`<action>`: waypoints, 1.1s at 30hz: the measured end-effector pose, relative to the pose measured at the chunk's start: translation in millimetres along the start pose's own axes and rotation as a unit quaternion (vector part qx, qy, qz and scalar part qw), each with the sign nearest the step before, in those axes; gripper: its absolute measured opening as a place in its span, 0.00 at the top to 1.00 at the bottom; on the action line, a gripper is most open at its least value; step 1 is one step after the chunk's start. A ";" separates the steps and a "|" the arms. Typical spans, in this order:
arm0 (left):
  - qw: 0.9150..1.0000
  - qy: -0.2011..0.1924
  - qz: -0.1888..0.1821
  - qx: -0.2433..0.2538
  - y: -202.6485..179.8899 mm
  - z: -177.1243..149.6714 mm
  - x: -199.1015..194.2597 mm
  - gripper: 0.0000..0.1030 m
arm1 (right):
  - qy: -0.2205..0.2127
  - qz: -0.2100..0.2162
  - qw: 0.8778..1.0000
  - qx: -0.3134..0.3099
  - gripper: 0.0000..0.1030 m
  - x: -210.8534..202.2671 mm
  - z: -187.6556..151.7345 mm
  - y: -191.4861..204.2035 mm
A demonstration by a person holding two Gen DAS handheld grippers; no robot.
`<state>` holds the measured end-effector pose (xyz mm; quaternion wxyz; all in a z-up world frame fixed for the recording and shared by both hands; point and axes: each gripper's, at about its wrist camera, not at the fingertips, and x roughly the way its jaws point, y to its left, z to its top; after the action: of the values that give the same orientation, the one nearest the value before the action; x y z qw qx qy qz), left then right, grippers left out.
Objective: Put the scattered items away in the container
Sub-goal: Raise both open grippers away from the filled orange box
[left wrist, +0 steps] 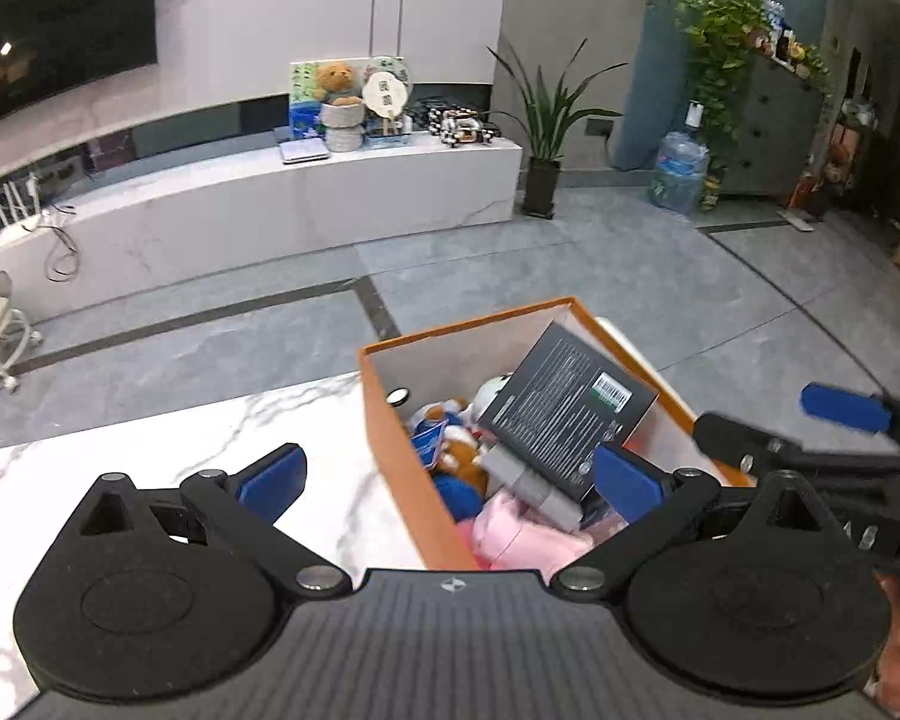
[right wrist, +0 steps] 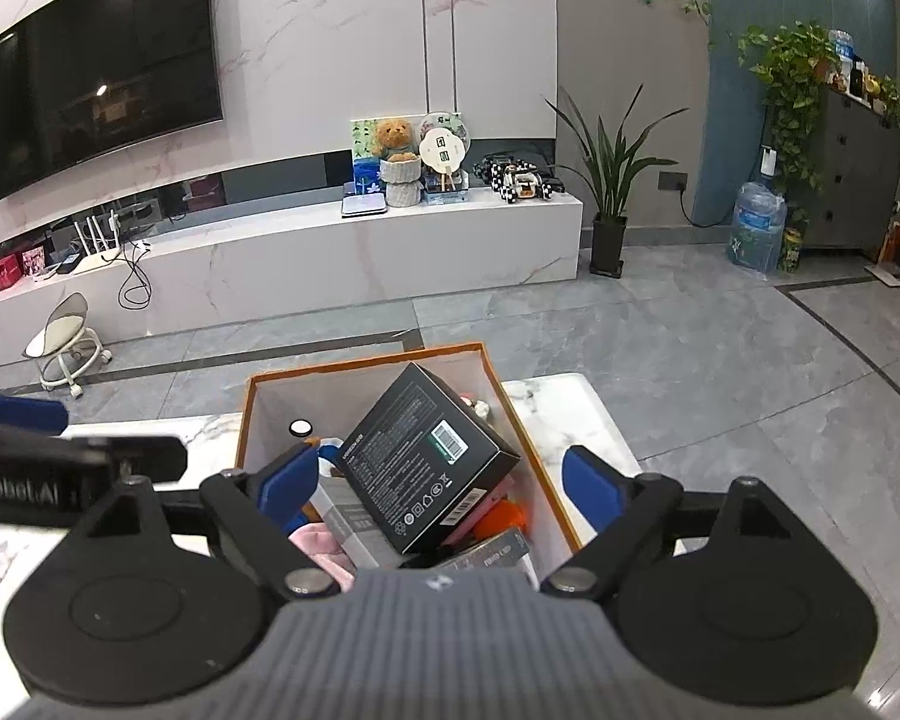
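Note:
An orange box (left wrist: 399, 450) with white inner walls stands on the white marble table (left wrist: 150, 450); it also shows in the right wrist view (right wrist: 534, 474). Inside lie a black carton (left wrist: 564, 414), tilted on top, plush toys (left wrist: 456, 456), a pink cloth (left wrist: 528, 540) and a grey box (left wrist: 534, 486). The black carton (right wrist: 426, 468) also shows in the right wrist view. My left gripper (left wrist: 450, 480) is open and empty, straddling the box's near left wall. My right gripper (right wrist: 441, 480) is open and empty, just above the box's contents.
Beyond the table lies grey tiled floor (right wrist: 720, 360). A white TV bench (right wrist: 330, 264) with a teddy bear (right wrist: 393, 138) lines the far wall under a TV (right wrist: 90, 72). A small stool (right wrist: 66, 342), a potted plant (right wrist: 609, 204) and a water bottle (right wrist: 756, 228) stand on the floor.

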<state>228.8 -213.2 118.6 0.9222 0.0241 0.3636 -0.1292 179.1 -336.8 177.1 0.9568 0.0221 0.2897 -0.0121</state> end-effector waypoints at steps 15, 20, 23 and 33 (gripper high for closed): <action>1.000 0.008 -0.001 -0.021 -4.3 -26.7 -21.7 0.00 | -0.015 -0.025 1.000 -0.010 0.08 -31.7 -5.4 -0.9; 1.000 0.010 0.000 -0.018 -13.4 -34.3 -22.9 0.00 | -0.001 -0.040 0.999 -0.005 0.05 -34.7 -6.8 1.9; 1.000 0.020 0.007 -0.014 -14.9 -39.3 -17.9 0.00 | 0.013 -0.047 0.999 -0.005 0.05 -35.2 -9.6 3.7; 0.998 0.058 0.006 -0.002 -22.6 -51.8 0.4 0.00 | 0.068 -0.065 0.996 -0.003 0.03 -23.7 -12.8 9.6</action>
<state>188.9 -228.0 81.4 0.9005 0.0317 0.4165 -0.1209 152.7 -326.3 180.0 0.9320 0.0008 0.3552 -0.0718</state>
